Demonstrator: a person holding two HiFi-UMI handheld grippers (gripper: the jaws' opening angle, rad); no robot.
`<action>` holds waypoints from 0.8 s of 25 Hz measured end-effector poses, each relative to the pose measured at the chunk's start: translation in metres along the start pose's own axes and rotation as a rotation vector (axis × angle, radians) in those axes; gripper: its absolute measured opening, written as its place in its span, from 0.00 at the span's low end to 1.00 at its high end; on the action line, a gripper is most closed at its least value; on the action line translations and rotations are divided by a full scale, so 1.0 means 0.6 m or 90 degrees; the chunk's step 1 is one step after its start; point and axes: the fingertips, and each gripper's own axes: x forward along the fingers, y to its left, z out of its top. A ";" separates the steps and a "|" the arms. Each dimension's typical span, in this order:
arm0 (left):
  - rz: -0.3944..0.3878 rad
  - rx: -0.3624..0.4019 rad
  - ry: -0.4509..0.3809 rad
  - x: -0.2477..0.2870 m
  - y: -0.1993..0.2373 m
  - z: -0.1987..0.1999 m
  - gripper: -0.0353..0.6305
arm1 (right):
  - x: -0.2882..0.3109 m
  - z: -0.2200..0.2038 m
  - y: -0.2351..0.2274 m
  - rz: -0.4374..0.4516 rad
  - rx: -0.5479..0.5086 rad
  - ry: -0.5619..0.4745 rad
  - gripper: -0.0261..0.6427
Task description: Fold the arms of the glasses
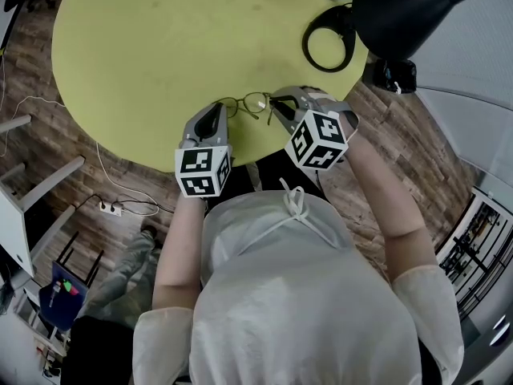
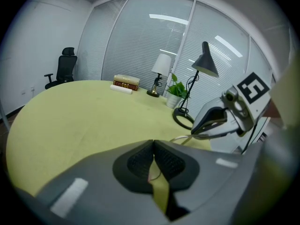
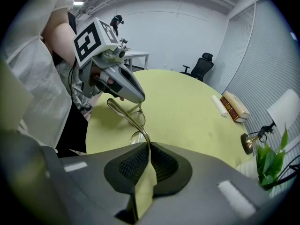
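Thin metal-framed glasses [image 1: 250, 103] are held just above the near edge of the round yellow-green table [image 1: 144, 46], between my two grippers. My right gripper [image 1: 276, 104] is shut on one arm of the glasses [image 3: 125, 115], which runs straight into its pads [image 3: 140, 161]. In the right gripper view the lenses [image 3: 139, 120] hang below the tip of my left gripper [image 3: 137, 97]. My left gripper [image 2: 153, 145] has its jaws together, with a thin wire of the frame [image 2: 153, 178] caught between the pads. The right gripper [image 2: 197, 131] shows close by in the left gripper view.
A black desk lamp with a ring base [image 1: 329, 45] and a big shade [image 1: 417, 6] stands at the table's far right, beside a green plant [image 2: 177, 89]. Books [image 2: 126, 82] and a small white-shaded lamp [image 2: 161, 65] sit farther back. An office chair [image 2: 63, 69] stands behind.
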 end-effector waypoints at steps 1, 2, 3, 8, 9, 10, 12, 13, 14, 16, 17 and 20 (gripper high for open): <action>-0.001 0.001 0.003 0.004 -0.002 -0.003 0.06 | 0.000 0.000 0.000 0.001 0.003 -0.001 0.06; -0.001 0.001 0.006 0.009 -0.004 -0.007 0.06 | 0.000 -0.001 0.001 0.001 0.005 -0.002 0.06; -0.002 0.001 0.010 0.014 -0.005 -0.012 0.06 | 0.000 -0.001 0.002 0.003 0.007 -0.003 0.06; -0.002 0.000 0.029 0.037 -0.012 -0.028 0.06 | 0.001 -0.003 0.005 0.012 0.007 -0.008 0.06; -0.002 0.001 0.033 0.041 -0.013 -0.031 0.06 | 0.001 -0.003 0.006 0.013 0.009 -0.008 0.06; -0.002 0.001 0.036 0.043 -0.014 -0.034 0.06 | 0.001 -0.003 0.007 0.014 0.011 -0.009 0.06; -0.001 -0.002 0.043 0.047 -0.014 -0.040 0.06 | 0.001 -0.001 0.010 0.014 0.015 -0.009 0.06; -0.001 -0.003 0.047 0.049 -0.014 -0.044 0.06 | 0.002 -0.001 0.011 0.015 0.017 -0.010 0.06; -0.001 -0.003 0.051 0.051 -0.013 -0.047 0.06 | 0.002 0.000 0.011 0.015 0.019 -0.011 0.06; 0.000 -0.004 0.057 0.055 -0.013 -0.052 0.06 | 0.002 0.000 0.011 0.016 0.022 -0.013 0.06; 0.001 -0.003 0.057 0.056 -0.013 -0.052 0.06 | 0.001 -0.001 0.011 0.017 0.024 -0.013 0.06; 0.002 -0.004 0.054 0.057 -0.016 -0.052 0.06 | -0.002 -0.002 0.014 0.018 0.026 -0.014 0.06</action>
